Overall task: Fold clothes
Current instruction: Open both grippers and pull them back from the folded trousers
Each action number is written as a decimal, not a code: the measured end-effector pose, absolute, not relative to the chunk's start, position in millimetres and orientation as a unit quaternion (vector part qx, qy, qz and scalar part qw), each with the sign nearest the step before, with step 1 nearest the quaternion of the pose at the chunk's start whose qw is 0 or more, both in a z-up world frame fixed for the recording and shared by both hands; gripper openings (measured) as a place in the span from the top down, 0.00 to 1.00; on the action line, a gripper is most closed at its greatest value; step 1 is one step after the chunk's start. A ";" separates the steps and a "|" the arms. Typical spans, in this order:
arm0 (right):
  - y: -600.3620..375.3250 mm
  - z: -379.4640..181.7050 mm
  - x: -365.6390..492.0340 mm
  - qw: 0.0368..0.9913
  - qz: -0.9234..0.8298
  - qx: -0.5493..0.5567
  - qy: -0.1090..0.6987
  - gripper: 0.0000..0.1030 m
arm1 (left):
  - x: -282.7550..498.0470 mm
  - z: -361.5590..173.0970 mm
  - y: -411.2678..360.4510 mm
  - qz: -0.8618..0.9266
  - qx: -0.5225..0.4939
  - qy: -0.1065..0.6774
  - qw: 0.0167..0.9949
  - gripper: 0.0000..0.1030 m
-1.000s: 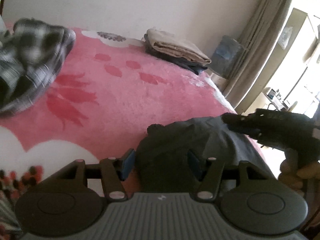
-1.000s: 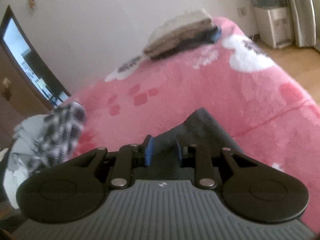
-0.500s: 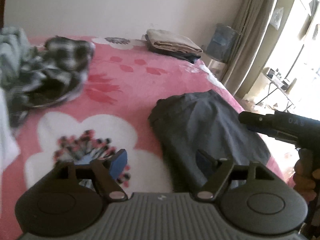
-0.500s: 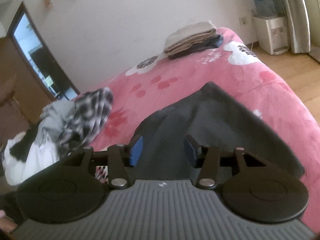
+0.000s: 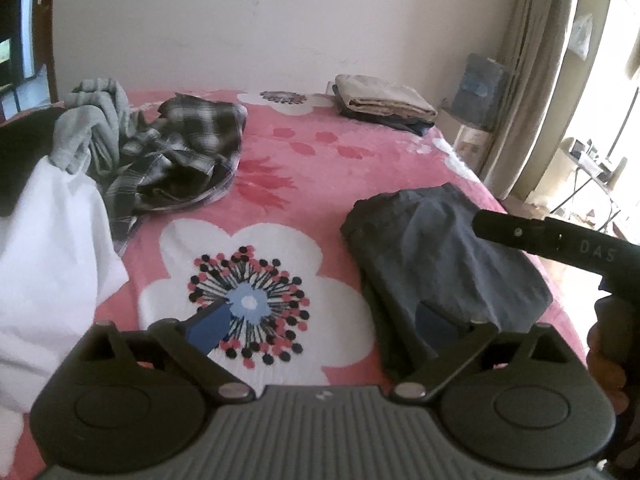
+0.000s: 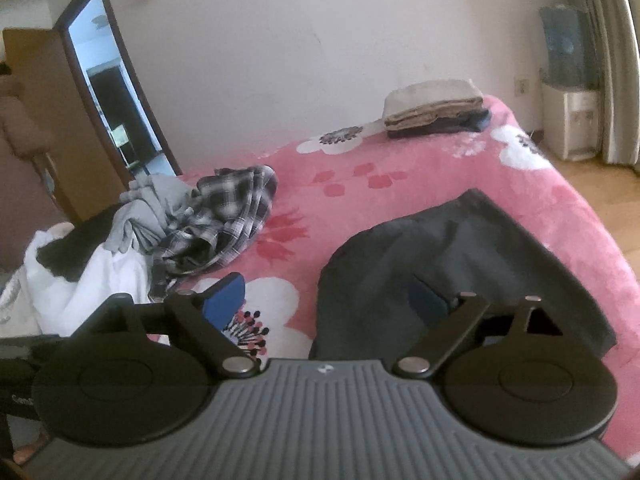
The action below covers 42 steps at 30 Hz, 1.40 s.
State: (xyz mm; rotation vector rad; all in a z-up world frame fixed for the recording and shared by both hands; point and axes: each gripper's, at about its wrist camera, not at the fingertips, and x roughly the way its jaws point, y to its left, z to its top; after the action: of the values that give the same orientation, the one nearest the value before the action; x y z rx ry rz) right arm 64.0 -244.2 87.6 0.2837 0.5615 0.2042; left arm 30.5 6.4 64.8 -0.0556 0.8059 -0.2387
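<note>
Both grippers hovering above the near edge of the bed (image 5: 320,168). Left gripper (image 5: 320,326): fingers (image 5: 210,326) standing wide apart, having just been opening, nothing between them. Right gripper (image 6: 324,300): fingers (image 6: 224,296) likewise spread, just been opening, gripping nothing. Dark garment (image 5: 436,256) lying folded on the pink blanket (image 6: 400,200), near right side, clear of both. Crumpled plaid shirt (image 5: 180,156) with grey and white clothes (image 5: 48,248) piling up at left. Folded stack (image 6: 434,110) sitting at far right by the wall.
</note>
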 end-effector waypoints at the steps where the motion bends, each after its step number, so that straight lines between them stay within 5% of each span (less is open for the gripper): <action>1: -242.9 88.8 61.3 0.947 0.097 0.135 0.275 0.13 | 28.8 65.1 4.8 -0.112 -0.027 0.394 0.912 0.02; 6: -243.0 88.9 48.6 0.953 0.078 0.112 0.269 0.01 | 20.8 56.5 -5.8 -0.105 -0.033 0.415 0.903 0.02; 16: -255.2 77.4 36.1 0.956 0.051 0.075 0.279 0.01 | 26.9 26.7 -16.2 -0.053 -0.031 0.478 0.876 0.02; 42: -258.0 33.6 50.9 0.937 0.051 -0.068 0.338 0.02 | 50.1 -5.5 -45.2 0.007 0.044 0.486 0.873 0.02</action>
State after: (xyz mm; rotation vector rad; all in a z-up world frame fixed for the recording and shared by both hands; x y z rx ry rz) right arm 50.9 -258.0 33.6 -0.1393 0.6903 0.1039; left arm 50.1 -45.2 -5.5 0.0922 1.0163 0.0145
